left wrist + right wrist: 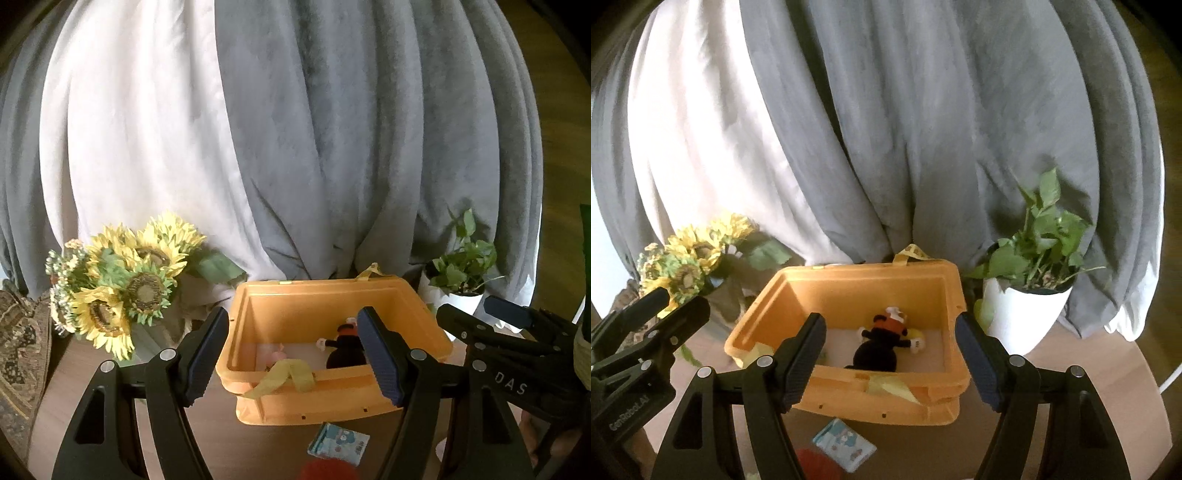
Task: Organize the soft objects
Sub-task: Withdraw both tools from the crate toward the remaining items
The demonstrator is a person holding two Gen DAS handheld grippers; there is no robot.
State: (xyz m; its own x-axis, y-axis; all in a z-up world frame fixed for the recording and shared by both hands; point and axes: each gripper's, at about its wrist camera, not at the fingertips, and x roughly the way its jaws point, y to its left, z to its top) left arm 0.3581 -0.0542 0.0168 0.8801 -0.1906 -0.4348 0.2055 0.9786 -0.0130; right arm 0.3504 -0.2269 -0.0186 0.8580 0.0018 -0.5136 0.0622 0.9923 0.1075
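An orange bin [406, 295] [849, 284] stands on the round wooden table. Inside it lies a black plush toy [877, 350] [345, 350] with an orange and white head, and a pale pink soft item [275, 356]. A small blue and white tissue pack [340, 443] [844, 445] lies on the table in front of the bin, with a red soft object [328, 470] [816, 465] beside it at the frame's bottom edge. My left gripper [293, 354] is open and empty, above the bin's near side. My right gripper [890, 358] is open and empty, also above the bin.
A sunflower bouquet [122, 288] [683, 266] stands left of the bin. A potted green plant [461, 273] [1030, 295] in a white pot stands at its right. Grey and white curtains hang behind. A patterned cushion [18, 332] is at far left.
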